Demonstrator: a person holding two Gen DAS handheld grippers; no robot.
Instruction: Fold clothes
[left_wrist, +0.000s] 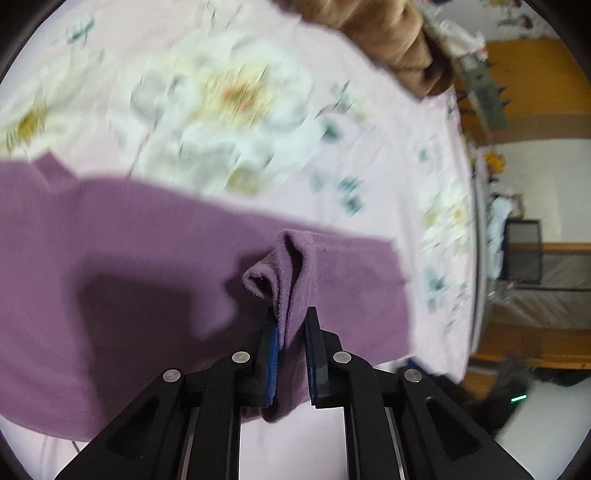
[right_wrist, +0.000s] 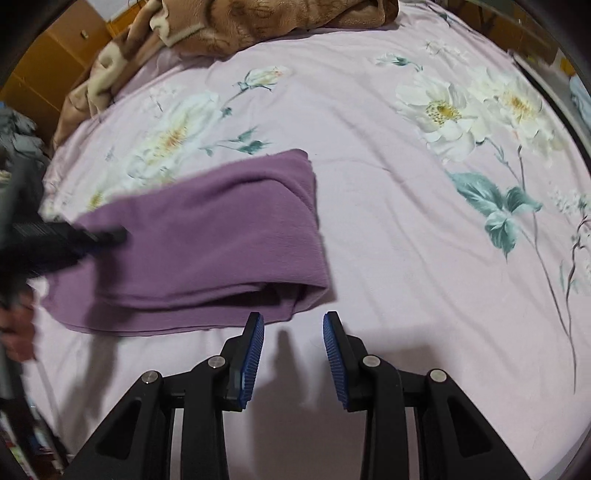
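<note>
Left claw (left_wrist: 291, 354) pinches a bunched edge of the purple fleece garment (right_wrist: 207, 236), which lies partly folded on the floral bed sheet (right_wrist: 369, 184). Right claw (right_wrist: 293, 354) spread, empty, just beside the near hem. Advice: carry the pinched edge level, align hems, then release.

Pink floral bedsheet (right_wrist: 369, 129), brown blanket (right_wrist: 258, 26), wooden furniture (left_wrist: 535, 59).

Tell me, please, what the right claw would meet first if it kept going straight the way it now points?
Probably the bare floral bedsheet: the open right claw aims just past the near folded edge of the purple garment, which lies slightly to its left. Depth is hard to judge.
</note>
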